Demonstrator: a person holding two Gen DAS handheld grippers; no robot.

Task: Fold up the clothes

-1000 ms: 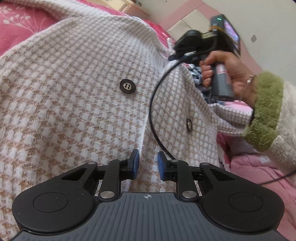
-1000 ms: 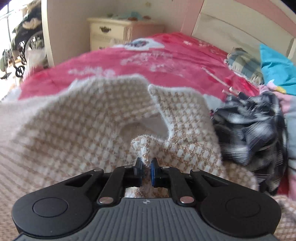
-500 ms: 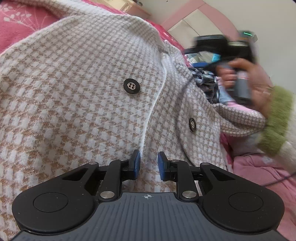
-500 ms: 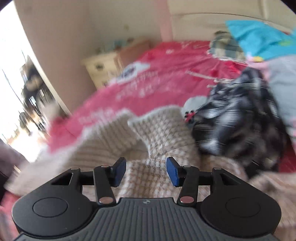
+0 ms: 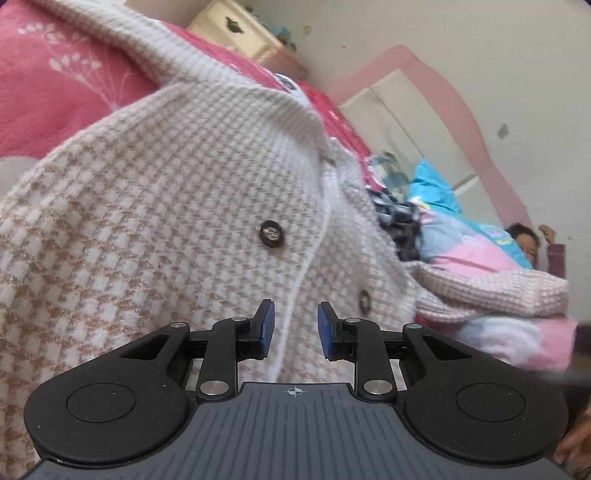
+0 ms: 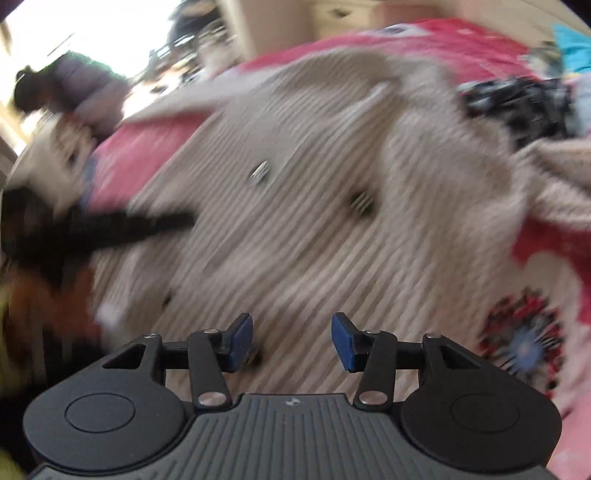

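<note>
A beige-and-white checked cardigan (image 5: 166, 229) with dark round buttons (image 5: 271, 230) lies spread on the pink bedspread (image 5: 55, 92). My left gripper (image 5: 295, 325) sits low over it. Its jaws are opening a little, and the white front edge runs through the gap without the pads pressing on it. One sleeve (image 5: 498, 291) is bunched at the right. In the blurred right wrist view the cardigan (image 6: 332, 221) fills the middle. My right gripper (image 6: 291, 339) hangs above it, open, with nothing between its pads.
A black-and-white plaid garment (image 5: 402, 225) and a blue-and-pink quilt (image 5: 461, 236) lie beyond the cardigan, and a person (image 5: 524, 240) rests behind the quilt. A cream nightstand (image 5: 243, 33) stands by the wall. Another person (image 6: 66, 85) is at the far left.
The right gripper let go of the cardigan's collar, opened and swung fast over its buttoned front, leaving the left wrist view. The left gripper's jaws widened slightly and it shifted a little.
</note>
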